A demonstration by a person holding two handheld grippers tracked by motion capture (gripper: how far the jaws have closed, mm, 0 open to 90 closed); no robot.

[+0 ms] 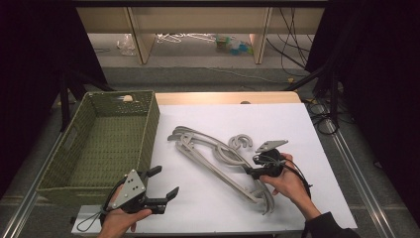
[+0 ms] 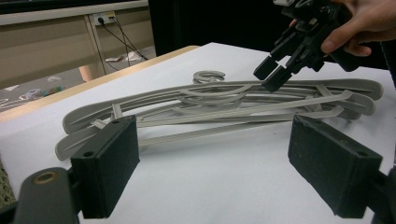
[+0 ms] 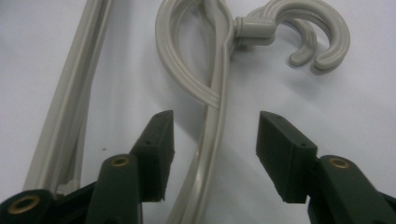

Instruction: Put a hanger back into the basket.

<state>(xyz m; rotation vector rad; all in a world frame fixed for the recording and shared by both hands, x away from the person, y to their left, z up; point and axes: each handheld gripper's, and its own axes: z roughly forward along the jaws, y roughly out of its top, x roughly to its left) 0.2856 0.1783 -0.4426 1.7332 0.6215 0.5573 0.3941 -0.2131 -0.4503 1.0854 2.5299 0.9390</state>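
Right gripper (image 3: 212,140) at stacked hangers (image 1: 218,158)
Jaws half-open astride top hanger's arm, pads clear; left gripper (image 1: 161,183) wide, empty; basket (image 1: 148,134) beside

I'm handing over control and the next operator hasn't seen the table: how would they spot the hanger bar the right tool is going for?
On the white table, right of the green woven basket, lies a pile of grey plastic hangers. The right tool straddles one thin bar of that pile without pressing it. That bar runs just below the twin hooks, beside a looped strap.
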